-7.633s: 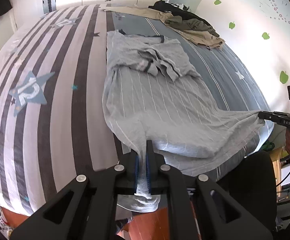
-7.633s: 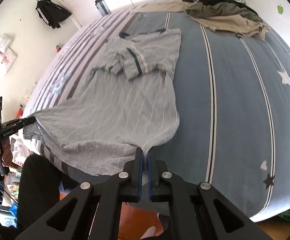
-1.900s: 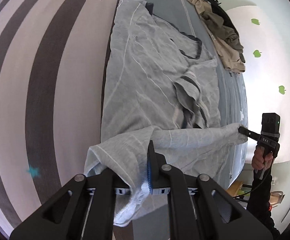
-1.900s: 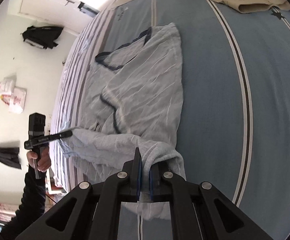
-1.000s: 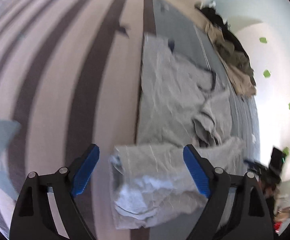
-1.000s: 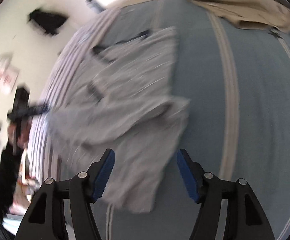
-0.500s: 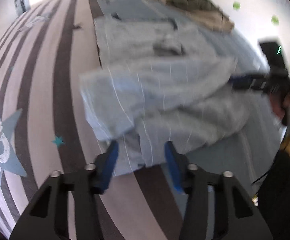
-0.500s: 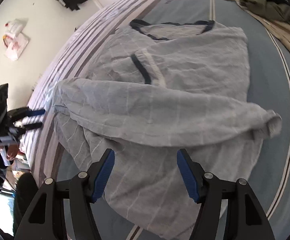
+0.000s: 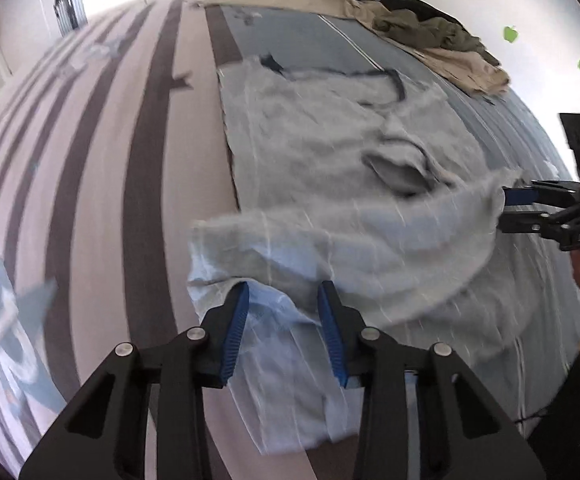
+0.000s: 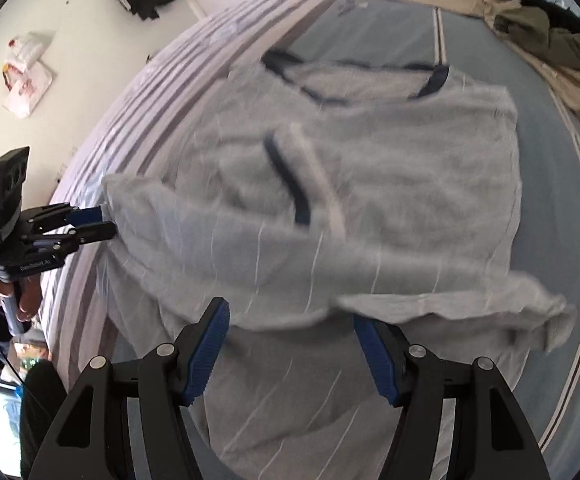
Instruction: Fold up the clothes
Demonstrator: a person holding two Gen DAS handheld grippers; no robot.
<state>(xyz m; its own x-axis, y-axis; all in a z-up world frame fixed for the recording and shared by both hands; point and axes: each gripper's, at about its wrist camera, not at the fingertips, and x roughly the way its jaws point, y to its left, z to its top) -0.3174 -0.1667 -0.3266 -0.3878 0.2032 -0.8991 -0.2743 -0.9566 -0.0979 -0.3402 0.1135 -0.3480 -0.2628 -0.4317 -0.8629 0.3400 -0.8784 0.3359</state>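
The left gripper point(image 9: 283, 295) has its jaws partly apart over the near hem of the grey shirt point(image 9: 329, 184), gripping nothing. The right gripper point(image 10: 291, 322) stands wide over the same fold. Beyond both, the shirt lies spread on the striped bed point(image 9: 110, 160), and past its collar sits a heap of clothes point(image 9: 421, 36).

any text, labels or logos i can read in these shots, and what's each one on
No text can be read for certain.
Left gripper: a pale printed line on its black body, too blurred to read.
Right gripper: faint pale lettering on its black body, too blurred to read.
White bag with red print on the wall: print too small and blurred to read.
Grey shirt and bed cover: stripes and stars only, no words.
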